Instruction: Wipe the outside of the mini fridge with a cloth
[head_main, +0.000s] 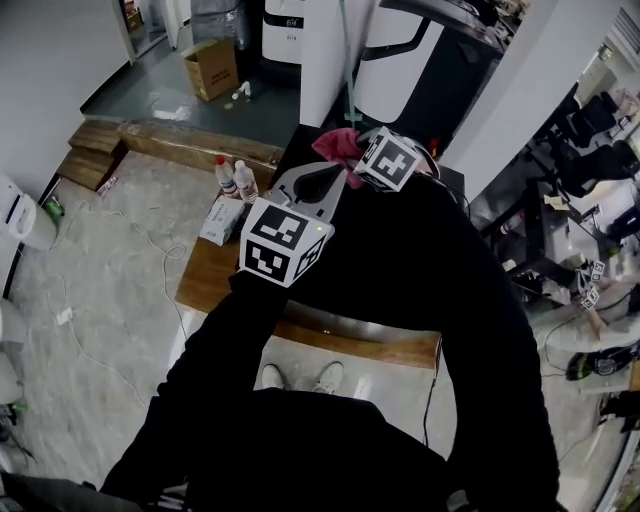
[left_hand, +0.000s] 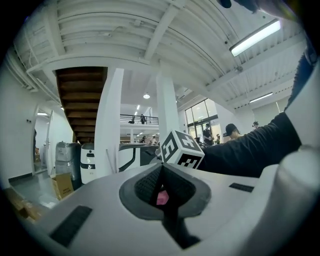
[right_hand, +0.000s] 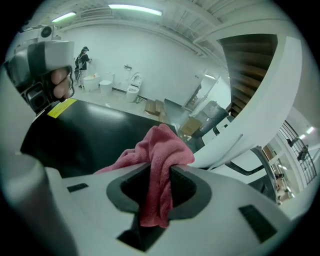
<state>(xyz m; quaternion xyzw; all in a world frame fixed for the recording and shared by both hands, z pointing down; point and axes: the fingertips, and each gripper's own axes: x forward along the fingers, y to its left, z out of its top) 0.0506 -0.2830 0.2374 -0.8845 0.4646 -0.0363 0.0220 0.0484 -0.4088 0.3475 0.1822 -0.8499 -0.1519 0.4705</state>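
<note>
Our left gripper (left_hand: 161, 171) has its jaws pressed together at the tips and nothing pinched. A speck of pink shows through the slot behind them, which we take to be the cloth (right_hand: 161, 147) lying just beyond. Off to this gripper's left and lower down stand two small bottles (head_main: 235, 180) and a white carton (head_main: 222, 220) on a wooden bench (head_main: 205, 282), well clear of the wiping path.

Just ahead of the left gripper's tips, the right gripper (right_hand: 159, 172) is clamped on the pink cloth. A fold is bunched between the pads, with a tail hanging behind and a loose lobe spilling forward. We judge it soft, light and floppy, so it should be held by a gathered wad like this, or it will slip free when dragged.

Below and ahead of the right gripper lies the mini fridge (right_hand: 85, 134), with its black top facing us. It looks hard, smooth and a little glossy, so it should be easy to wipe. The cloth hangs at its far edge. Whether they touch we cannot tell, since our own dark sleeves hide much of the fridge from above.
</note>
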